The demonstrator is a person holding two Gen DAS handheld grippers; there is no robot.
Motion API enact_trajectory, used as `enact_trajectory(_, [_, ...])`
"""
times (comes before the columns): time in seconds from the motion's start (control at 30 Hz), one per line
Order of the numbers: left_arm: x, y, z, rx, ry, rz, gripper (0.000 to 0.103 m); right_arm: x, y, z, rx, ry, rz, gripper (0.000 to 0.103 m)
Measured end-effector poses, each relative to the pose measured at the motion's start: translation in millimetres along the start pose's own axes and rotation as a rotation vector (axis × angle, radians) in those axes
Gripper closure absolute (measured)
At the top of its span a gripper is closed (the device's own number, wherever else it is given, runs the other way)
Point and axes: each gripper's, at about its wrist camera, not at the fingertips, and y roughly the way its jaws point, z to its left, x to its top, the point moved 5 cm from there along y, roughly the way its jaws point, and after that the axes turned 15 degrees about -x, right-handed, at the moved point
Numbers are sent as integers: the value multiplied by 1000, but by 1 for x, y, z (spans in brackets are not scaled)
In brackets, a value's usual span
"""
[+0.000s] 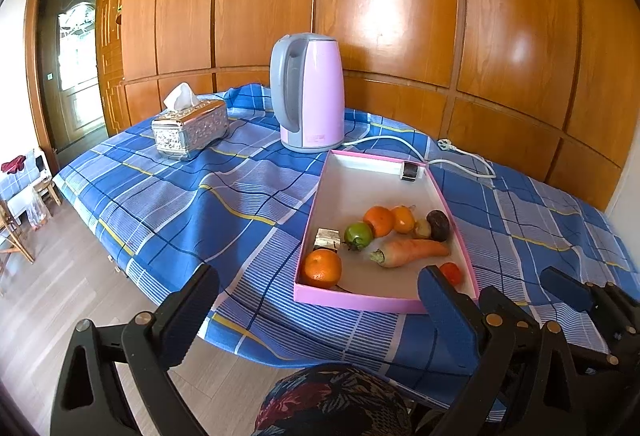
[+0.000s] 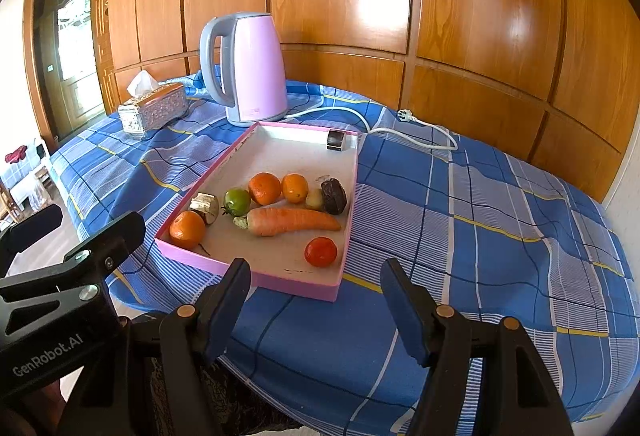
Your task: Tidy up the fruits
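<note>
A pink tray [image 2: 248,278] lies on the blue checked cloth. It holds a carrot [image 2: 292,221], a red tomato [image 2: 321,252], a green tomato [image 2: 237,201], two oranges [image 2: 187,229] [image 2: 264,188], a smaller orange fruit [image 2: 295,188] and a dark fruit [image 2: 334,196]. My right gripper [image 2: 316,268] stands open and empty just short of the tray's near rim. My left gripper [image 1: 318,272] is also open and empty, before the tray [image 1: 360,302], near the orange [image 1: 321,268]. Its right finger hides part of the red tomato [image 1: 451,272].
A lilac kettle [image 2: 256,72] stands behind the tray, with its white cord [image 2: 400,128] trailing right. A silver tissue box [image 2: 154,110] sits at the back left. A wooden panel wall backs the table. The floor drops off at the left. A person's patterned clothing [image 1: 332,404] is below.
</note>
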Motion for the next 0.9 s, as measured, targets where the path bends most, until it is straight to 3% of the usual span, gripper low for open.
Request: enact_trajectory(0.9, [4, -3, -4, -9, 3, -12, 3, 1, 0, 1, 6, -13, 0, 35])
